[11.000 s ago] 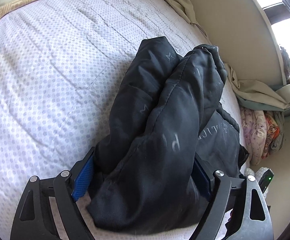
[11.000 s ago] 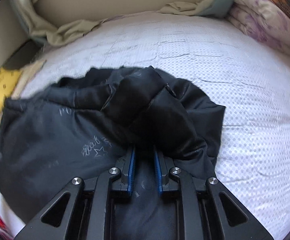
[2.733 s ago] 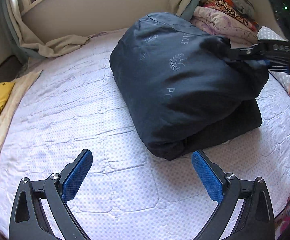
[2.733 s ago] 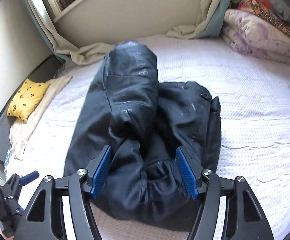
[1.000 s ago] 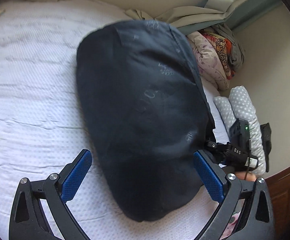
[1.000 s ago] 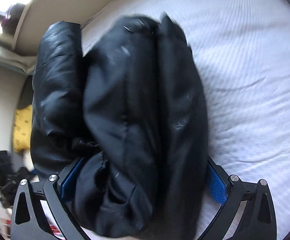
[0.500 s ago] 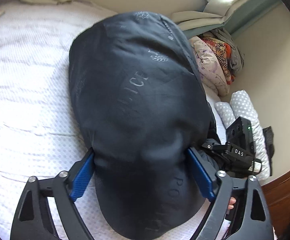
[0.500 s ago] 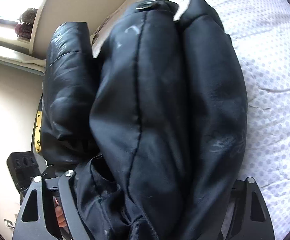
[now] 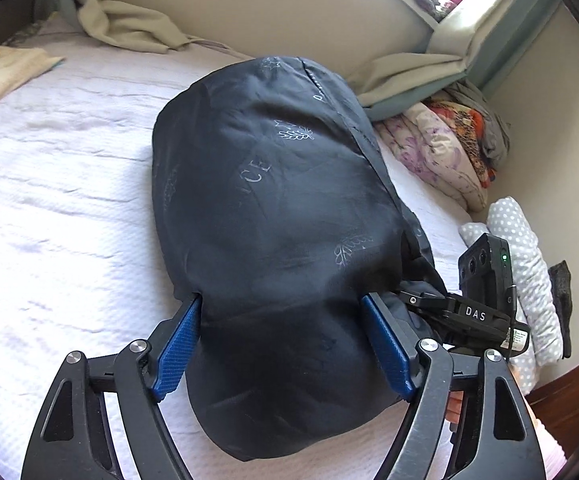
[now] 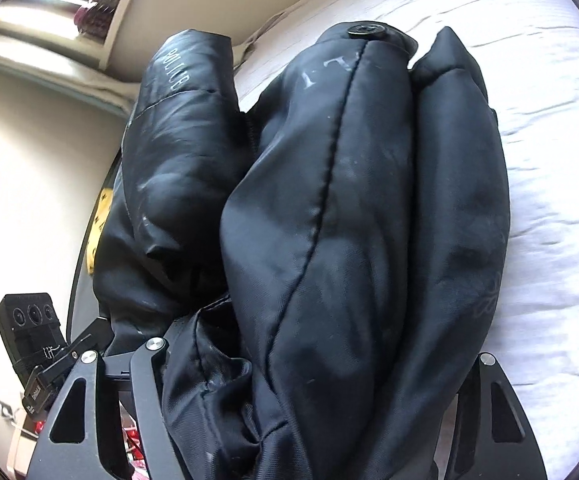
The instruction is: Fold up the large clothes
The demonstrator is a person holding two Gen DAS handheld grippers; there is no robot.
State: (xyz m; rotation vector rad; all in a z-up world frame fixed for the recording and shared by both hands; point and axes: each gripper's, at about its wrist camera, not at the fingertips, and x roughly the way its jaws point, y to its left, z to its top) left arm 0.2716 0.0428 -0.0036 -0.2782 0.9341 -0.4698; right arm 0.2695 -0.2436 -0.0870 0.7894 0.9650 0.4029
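Black jacket [image 9: 281, 216] bundle, frame centre on bed [image 9: 49, 200], squeezed between left tool [image 9: 285, 344] and right tool [image 10: 309, 364], both clamping its bulk, likely to compact folds.

A dark navy padded jacket [image 9: 273, 216] lay folded into a thick, rounded bundle on a white quilted bed [image 9: 49, 208]. Its smooth upper face carried pale printed letters and small leaf emblems. Seen from the other end, the bundle [image 10: 329, 220] showed several puffy layers stacked side by side, with a stitched seam running along one and a round dark snap button [image 10: 365, 29] at the far tip. One fold bore printed lettering.
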